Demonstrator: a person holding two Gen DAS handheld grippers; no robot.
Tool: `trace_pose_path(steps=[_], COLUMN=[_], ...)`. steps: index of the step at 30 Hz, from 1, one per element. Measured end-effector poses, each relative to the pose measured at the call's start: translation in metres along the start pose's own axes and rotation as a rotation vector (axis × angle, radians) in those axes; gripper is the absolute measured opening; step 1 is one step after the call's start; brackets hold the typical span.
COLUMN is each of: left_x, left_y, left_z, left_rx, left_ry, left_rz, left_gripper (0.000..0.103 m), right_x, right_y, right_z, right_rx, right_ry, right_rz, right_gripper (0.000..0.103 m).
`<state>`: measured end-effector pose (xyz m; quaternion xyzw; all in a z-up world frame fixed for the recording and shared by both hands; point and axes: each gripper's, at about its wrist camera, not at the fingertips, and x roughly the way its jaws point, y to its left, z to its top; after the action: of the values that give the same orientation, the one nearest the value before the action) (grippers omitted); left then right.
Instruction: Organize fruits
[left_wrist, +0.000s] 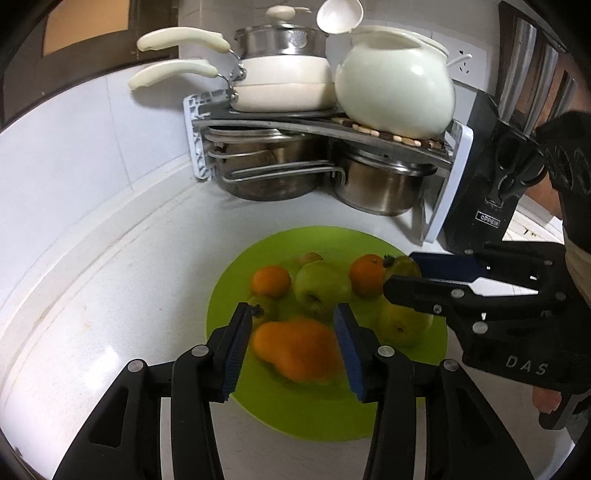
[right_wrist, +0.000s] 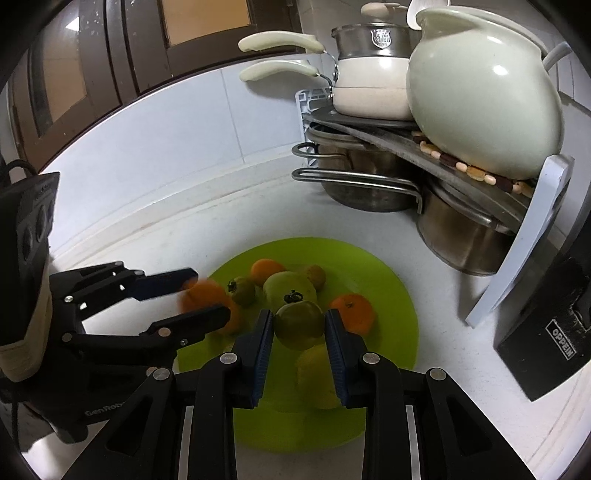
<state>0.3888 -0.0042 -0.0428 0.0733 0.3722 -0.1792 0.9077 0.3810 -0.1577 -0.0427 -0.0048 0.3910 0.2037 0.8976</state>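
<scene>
Surroundings: a pot rack (left_wrist: 443, 206) with steel pots and a cream jug (left_wrist: 397, 88) filled the upper right; a black knife block (right_wrist: 546, 325) stood at right.
Green plate (left_wrist: 332, 417): on the tabletop (left_wrist: 110, 295), lower centre, carrying oranges, green apples and persimmons.
Left gripper (left_wrist: 291, 345): fingers wide around a blurred orange fruit (left_wrist: 295, 350); contact unclear.
Right gripper (right_wrist: 299, 328): fingers flanking a green persimmon (right_wrist: 298, 325); grip unclear.

pot rack (left_wrist: 443, 192) crowds plate's (left_wrist: 295, 413) far side; counter (left_wrist: 92, 295) left open.

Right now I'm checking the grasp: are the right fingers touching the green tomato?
Cannot tell. In the right wrist view the green tomato sits between the fingers of the right gripper, but neither contact nor a gap shows plainly.
</scene>
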Motion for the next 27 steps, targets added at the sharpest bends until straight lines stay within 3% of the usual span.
trace_pose_path(steps=[8,10,12,20,27], left_x=[-0.018,-0.020,-0.022,-0.034,-0.067], left_y=[0.009,0.011,0.013,0.016,0.009], left_z=[-0.001,-0.002,-0.004,-0.014,-0.019], left_rx=[-0.037,-0.044,-0.057,-0.083,-0.077], left_ry=[-0.031,-0.035,-0.035,-0.030,-0.065], left_rz=[0.045,0.054,0.062,0.078,0.137], left_gripper=[0.056,0.056,0.057,0.058,0.068], right_x=[0.004,0.005,0.005,-0.011,-0.040], right_y=[0.002,0.002,0.001,0.008,0.022], right_z=[-0.001,-0.001,-0.001,-0.007,-0.018], right_rx=[0.001,0.005,0.012,0.017,0.029], right_ry=[0.006,0.013,0.010,-0.016,-0.042], right_rz=[-0.007,-0.013,-0.029,-0.070,-0.109], right_gripper=[0.030,0.035,0.050,0.050,0.054])
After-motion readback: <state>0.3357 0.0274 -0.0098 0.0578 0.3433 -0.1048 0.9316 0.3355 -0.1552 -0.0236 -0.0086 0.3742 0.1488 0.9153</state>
